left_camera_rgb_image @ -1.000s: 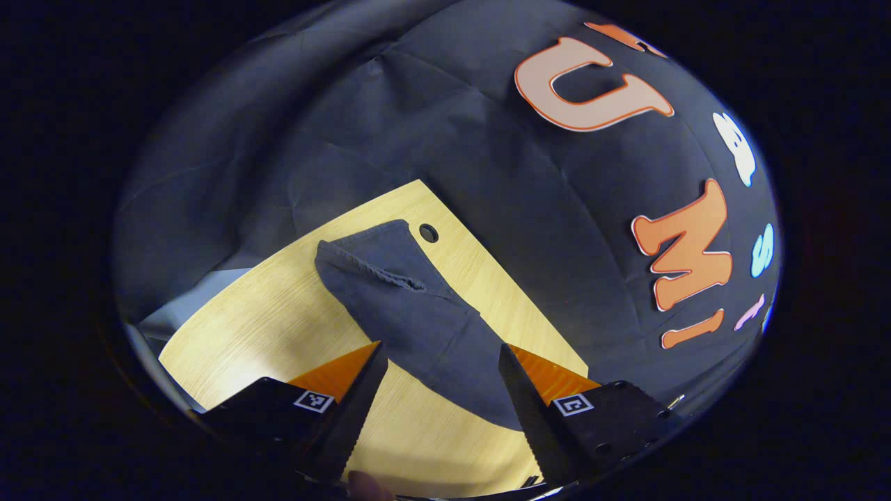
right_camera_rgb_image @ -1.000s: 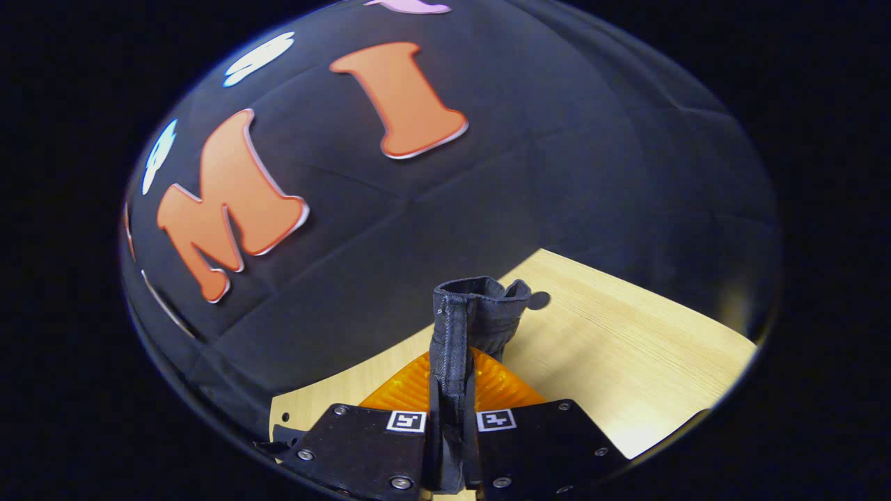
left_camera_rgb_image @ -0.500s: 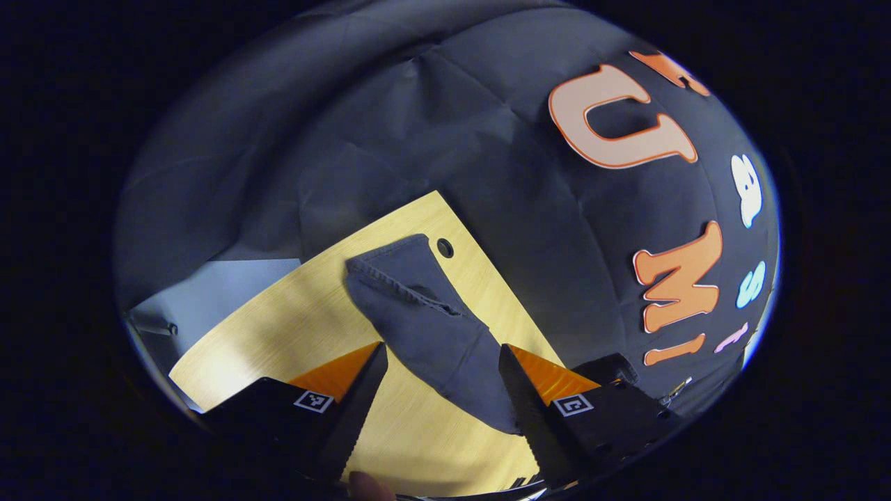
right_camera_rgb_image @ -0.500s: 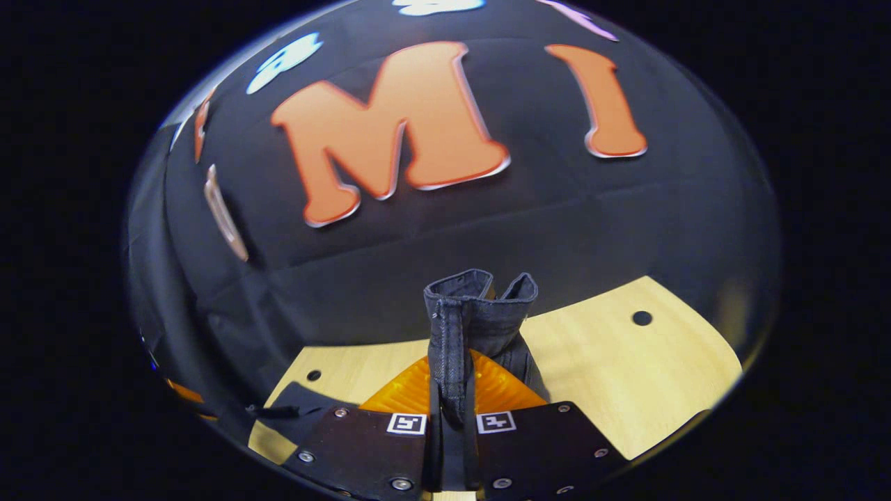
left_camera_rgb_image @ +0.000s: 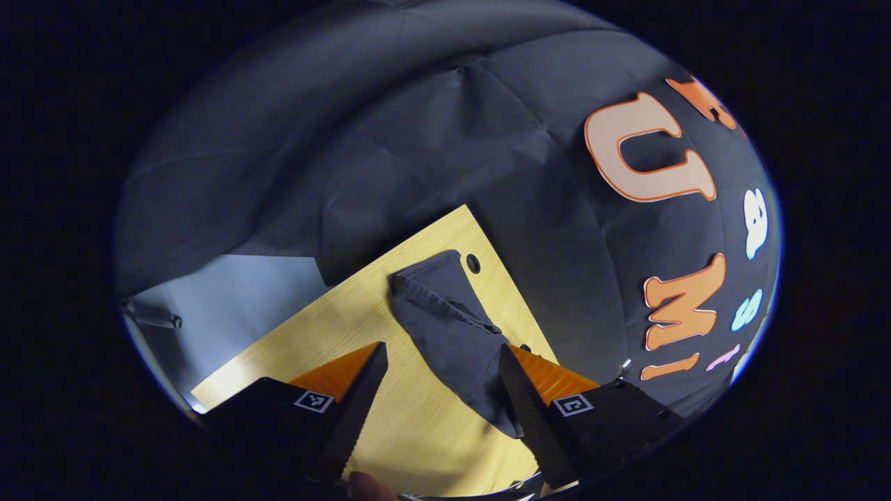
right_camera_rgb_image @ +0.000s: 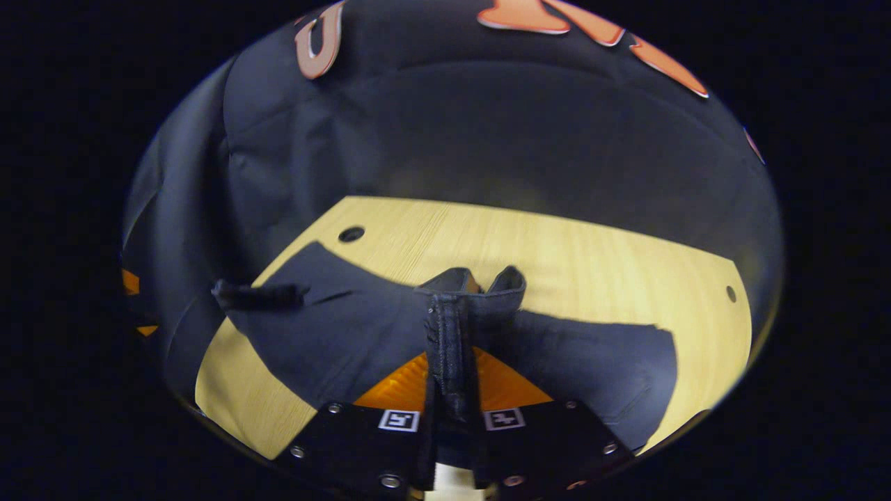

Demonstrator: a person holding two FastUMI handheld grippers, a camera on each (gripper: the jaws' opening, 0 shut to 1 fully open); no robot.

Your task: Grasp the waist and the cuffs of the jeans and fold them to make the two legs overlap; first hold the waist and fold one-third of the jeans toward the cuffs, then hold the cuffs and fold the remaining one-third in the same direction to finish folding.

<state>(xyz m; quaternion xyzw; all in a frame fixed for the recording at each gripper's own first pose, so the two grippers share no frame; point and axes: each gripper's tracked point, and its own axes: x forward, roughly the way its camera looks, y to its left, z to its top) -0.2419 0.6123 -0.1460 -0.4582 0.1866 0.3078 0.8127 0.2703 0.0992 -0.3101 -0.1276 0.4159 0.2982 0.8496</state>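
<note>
- My right hand-held gripper (right_camera_rgb_image: 451, 390) is clamped on a thick seamed edge of the jeans (right_camera_rgb_image: 334, 348); the denim stands up between its two fingers and I hold it lifted above the desk (right_camera_rgb_image: 557, 243).
- I cannot tell for sure whether that pinched edge is the waist or a cuff. The heavy stitched band and its double fold look more like waist to me.
- My left hand-held gripper (left_camera_rgb_image: 440, 390) is spread wide and holds nothing. It hovers over the desk (left_camera_rgb_image: 334, 327), and a leg of the jeans (left_camera_rgb_image: 452, 334) runs away from it, passing between the two fingers and lying nearer the one on the view's right.
- In the right gripper view the rest of the jeans lies flat on the desk, spreading to both sides below my grip.
- I judge I am in the first step, bringing one half of the garment over so the two legs overlap, and that overlap is not yet finished.
- Next move, as I judge it: lower the left hand-held gripper onto the leg's end ahead of it, close on the cloth, then carry both grips across together so the edges line up.
- Count: one pair of jeans, one desk, two hand-held grippers. I count three small round holes in the desk top in the right gripper view.
</note>
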